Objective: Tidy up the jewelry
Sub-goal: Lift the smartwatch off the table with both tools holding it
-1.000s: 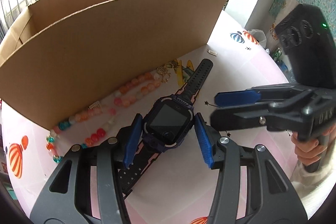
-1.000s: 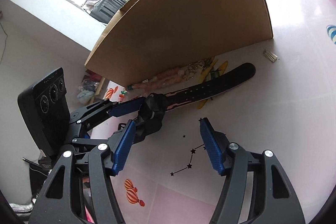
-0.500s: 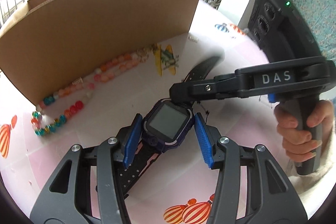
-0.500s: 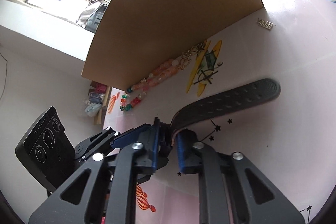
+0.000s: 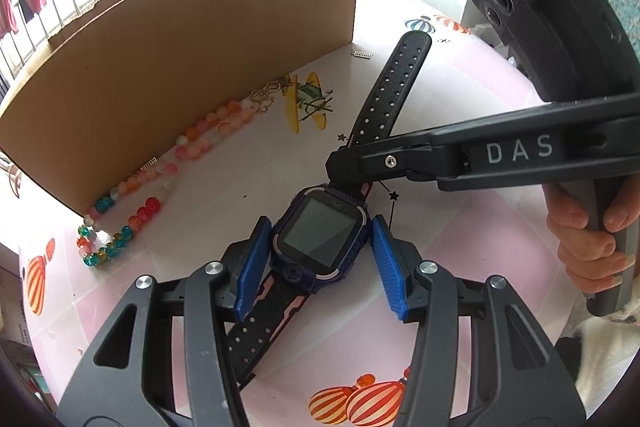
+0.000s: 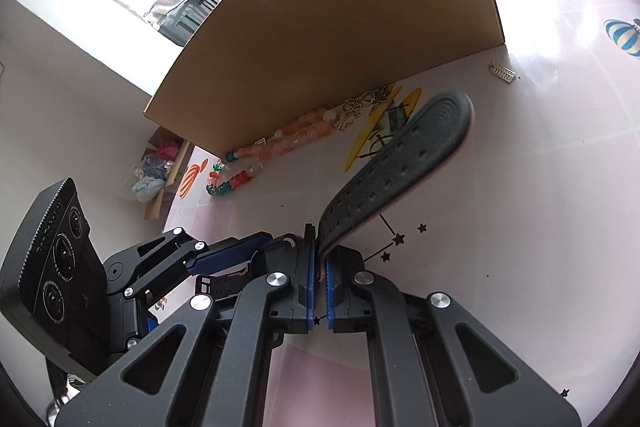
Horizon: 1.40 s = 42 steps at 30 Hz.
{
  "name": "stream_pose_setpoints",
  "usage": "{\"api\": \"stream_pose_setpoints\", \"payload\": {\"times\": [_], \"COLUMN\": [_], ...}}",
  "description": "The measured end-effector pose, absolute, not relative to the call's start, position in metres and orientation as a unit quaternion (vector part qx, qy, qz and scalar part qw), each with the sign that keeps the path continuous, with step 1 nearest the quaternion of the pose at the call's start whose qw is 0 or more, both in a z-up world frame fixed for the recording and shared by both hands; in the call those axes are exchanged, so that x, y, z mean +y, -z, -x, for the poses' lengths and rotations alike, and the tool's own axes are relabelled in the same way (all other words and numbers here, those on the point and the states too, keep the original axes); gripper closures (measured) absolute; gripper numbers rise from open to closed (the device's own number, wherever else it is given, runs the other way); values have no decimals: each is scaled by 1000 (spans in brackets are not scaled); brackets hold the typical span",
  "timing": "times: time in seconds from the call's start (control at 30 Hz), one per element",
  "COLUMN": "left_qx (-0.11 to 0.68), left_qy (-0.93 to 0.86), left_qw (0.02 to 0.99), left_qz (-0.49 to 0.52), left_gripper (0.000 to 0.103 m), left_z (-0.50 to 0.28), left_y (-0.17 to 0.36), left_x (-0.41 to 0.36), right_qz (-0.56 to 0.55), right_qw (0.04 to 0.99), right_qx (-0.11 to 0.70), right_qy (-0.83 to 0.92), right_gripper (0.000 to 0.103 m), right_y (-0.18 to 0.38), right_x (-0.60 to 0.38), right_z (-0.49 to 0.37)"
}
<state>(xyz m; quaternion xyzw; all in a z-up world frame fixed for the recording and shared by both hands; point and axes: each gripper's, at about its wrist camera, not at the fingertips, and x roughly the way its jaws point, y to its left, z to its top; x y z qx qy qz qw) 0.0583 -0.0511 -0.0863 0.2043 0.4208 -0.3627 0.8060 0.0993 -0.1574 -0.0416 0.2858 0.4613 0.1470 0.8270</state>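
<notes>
Cardboard box point(image 5: 192, 39): stood open-topped on the table; its inside was hidden, so I cannot tell what it held. Judged the likely destination for the jewelry.
Table point(image 5: 460, 227): pink printed cover, carrying everything loose.
Left gripper point(image 5: 316, 263): blue pads stood half apart on either side of the watch case, close against it; whether they pressed on it could not be told. It probably steadied the case.
Right gripper point(image 6: 319, 291): pads clamped together on the upper strap just beyond the case, lifting that end, likely to fold or carry it.
Smartwatch point(image 5: 320, 235): lay face-up in front of the box.
Bead necklace point(image 5: 160, 183): lay along the box's outer wall.
Small metal charms point(image 5: 264, 97): beside the beads' end.
</notes>
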Motion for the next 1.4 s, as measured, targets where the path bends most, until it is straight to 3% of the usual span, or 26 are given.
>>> {"api": "stream_pose_setpoints", "payload": {"times": [0.23,0.47,1.23,1.33,1.4], "left_qx": [423,401,391,390,387], "left_qy": [330,317,354,363,366], "left_qw": [810,822,818,816,818], "left_qz": [-238,-252,-231,-223,-216], "left_gripper": [52,40,39,43,54], "left_z": [-56,-42,-44,-49,-51], "left_y": [93,97,104,106,107], "left_x": [-77,-81,-48,-48,-48], "right_qz": [-259,-233,-228,-223,-221], "right_qw": [837,851,868,873,875], "right_qx": [462,451,405,389,379], "right_qy": [-137,-133,-177,-192,-203], "right_gripper": [98,98,99,99,99], "right_y": [38,38,-3,-16,-25], "right_x": [-151,-145,-143,-141,-141], "right_z": [-94,-91,-79,-75,-73]}}
